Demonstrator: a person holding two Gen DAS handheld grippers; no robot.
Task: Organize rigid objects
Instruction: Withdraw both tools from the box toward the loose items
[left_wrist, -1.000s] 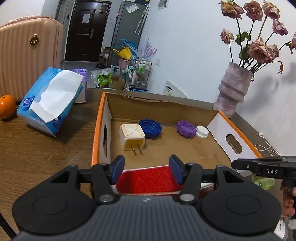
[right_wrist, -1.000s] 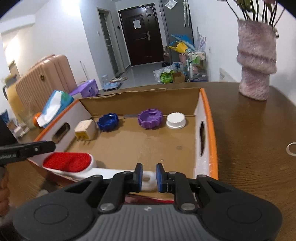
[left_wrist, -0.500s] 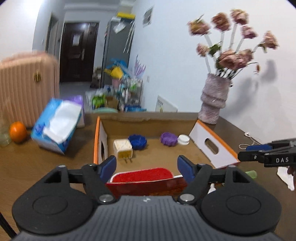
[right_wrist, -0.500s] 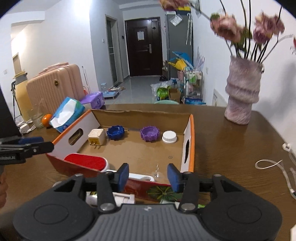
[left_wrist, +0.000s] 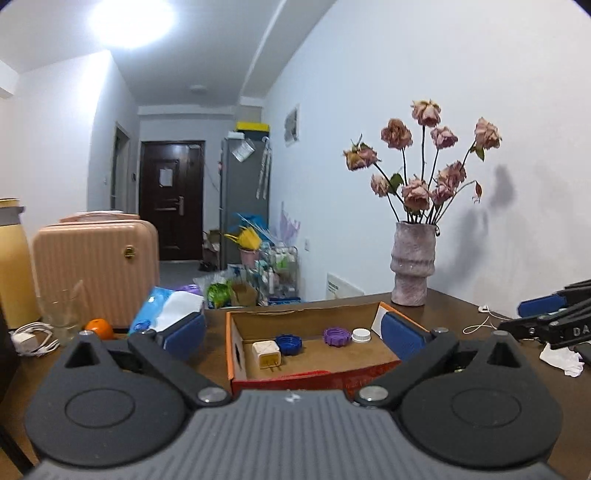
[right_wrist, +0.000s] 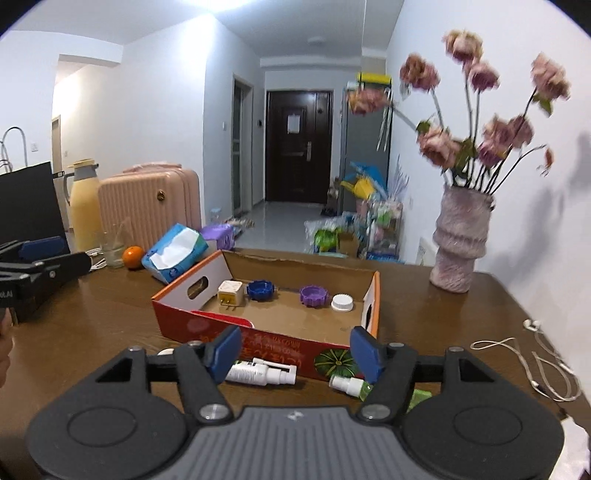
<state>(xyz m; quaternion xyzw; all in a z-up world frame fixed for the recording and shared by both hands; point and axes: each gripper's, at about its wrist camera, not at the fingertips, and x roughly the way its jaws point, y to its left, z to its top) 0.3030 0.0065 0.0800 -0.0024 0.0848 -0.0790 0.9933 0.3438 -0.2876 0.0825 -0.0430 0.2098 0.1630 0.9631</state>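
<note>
Left wrist view: left gripper (left_wrist: 291, 334) jaws spread wide and opening, nothing between the pads; it hangs above the near edge of the table (left_wrist: 454, 314), facing the box (left_wrist: 236, 354). Box sits mid-table, open top. Along its far wall, left to right: white plug (left_wrist: 266, 353), blue cap (left_wrist: 289, 344), purple cap (left_wrist: 336, 336), white cap (left_wrist: 361, 335). A red strip, the brush (left_wrist: 301, 374), shows just over the near wall. Right gripper (left_wrist: 546, 319) enters at the right edge of this view.

Right wrist view: right gripper (right_wrist: 295, 354) jaws partway apart and opening, empty, held above the table's near edge. Same four items stand along the box's far wall. Brush lies inside against the near wall, left end. Outside the box, on the table just beside its near wall: white spray bottle (right_wrist: 258, 373) lying flat, and a green bottle (right_wrist: 351, 384) to its right, partly hidden by the right finger. Vase (right_wrist: 458, 243) stands at the far right corner; tissue pack (right_wrist: 175, 254) and orange (right_wrist: 133, 257) sit toward the far left edge. White cable (right_wrist: 528, 358) lies near the right edge.
</note>
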